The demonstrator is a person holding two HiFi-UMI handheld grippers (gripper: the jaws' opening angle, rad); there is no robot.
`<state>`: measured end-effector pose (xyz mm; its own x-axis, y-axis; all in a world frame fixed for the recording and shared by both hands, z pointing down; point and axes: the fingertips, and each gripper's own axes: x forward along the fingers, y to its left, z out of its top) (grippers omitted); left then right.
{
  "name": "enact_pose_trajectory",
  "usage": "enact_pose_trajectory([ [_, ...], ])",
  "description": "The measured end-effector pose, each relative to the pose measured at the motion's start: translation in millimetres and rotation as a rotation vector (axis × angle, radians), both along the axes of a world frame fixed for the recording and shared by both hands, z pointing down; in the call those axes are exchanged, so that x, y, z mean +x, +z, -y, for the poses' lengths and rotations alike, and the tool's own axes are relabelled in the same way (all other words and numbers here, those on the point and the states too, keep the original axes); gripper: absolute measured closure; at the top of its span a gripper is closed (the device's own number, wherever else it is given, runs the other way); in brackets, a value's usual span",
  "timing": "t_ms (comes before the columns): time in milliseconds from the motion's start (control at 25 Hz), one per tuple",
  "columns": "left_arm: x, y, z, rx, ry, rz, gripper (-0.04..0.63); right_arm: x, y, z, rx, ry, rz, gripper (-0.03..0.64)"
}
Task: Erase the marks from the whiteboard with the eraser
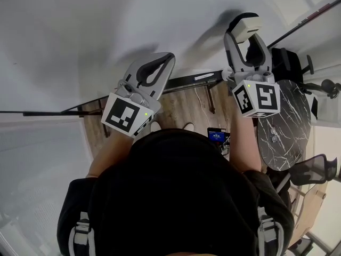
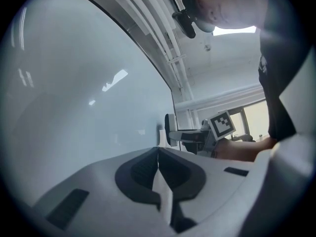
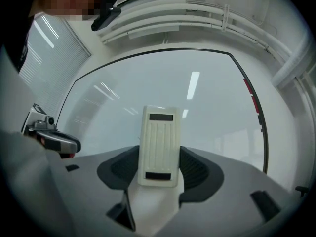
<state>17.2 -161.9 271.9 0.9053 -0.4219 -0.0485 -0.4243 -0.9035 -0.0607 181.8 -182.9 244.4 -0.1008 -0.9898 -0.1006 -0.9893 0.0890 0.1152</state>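
The whiteboard [image 1: 101, 31] fills the upper head view as a plain white face with no marks that I can make out. My right gripper [image 1: 246, 39] is shut on a cream ribbed eraser [image 1: 245, 26], held up close to the board. In the right gripper view the eraser [image 3: 159, 144] stands upright between the jaws of my right gripper [image 3: 159, 157], facing the whiteboard [image 3: 163, 83]; a thin red streak [image 3: 252, 100] runs by the board's right frame. My left gripper [image 1: 168, 58] is shut on nothing, tips near the board's lower edge. My left gripper [image 2: 158, 151] shows closed jaws beside the whiteboard [image 2: 84, 98].
A black ledge [image 1: 186, 81] runs along the board's bottom. Below lies wooden floor [image 1: 181, 108]. At the right stand a round marble table [image 1: 285, 127] and office chairs [image 1: 314, 169]. A small device with a blue screen [image 1: 217, 136] hangs by my chest.
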Motion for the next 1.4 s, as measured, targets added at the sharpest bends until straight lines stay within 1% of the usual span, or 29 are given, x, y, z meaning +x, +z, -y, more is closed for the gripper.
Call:
enact_pose_trajectory([
  [160, -8.8, 0.5, -1.9, 0.005, -0.008, -0.004, 0.591, -37.3, 2.5, -1.1, -0.014, -0.071, -0.017, 0.365],
  [320, -19.6, 1.4, -3.8, 0.006, -0.023, -0.006, 0.591, -69.1, 6.8, 1.5, -0.022, -0.122, -0.070, 0.365],
  [560, -36.7, 1.1, 0.1, 0.003, -0.056, -0.004, 0.591, -91.4, 3.8, 16.0, -0.020, -0.129, -0.121, 0.365],
  [720, -49.8, 3.1, 2.4, 0.000, -0.081, -0.004, 0.591, -103.6, 2.4, 24.5, -0.017, -0.111, -0.150, 0.365],
  [960, -61.3, 7.0, 12.5, -0.022, -0.096, -0.010, 0.591, -103.0, 3.5, 38.5, -0.020, -0.107, -0.121, 0.365],
  [1120, -54.1, 8.6, 14.2, -0.025, -0.093, -0.009, 0.591, -94.8, 3.0, 38.6, -0.031, -0.120, -0.080, 0.365],
  [1400, -35.0, 6.0, 12.8, -0.015, -0.072, -0.006, 0.591, -62.5, -0.8, 35.8, -0.042, -0.103, -0.022, 0.365],
])
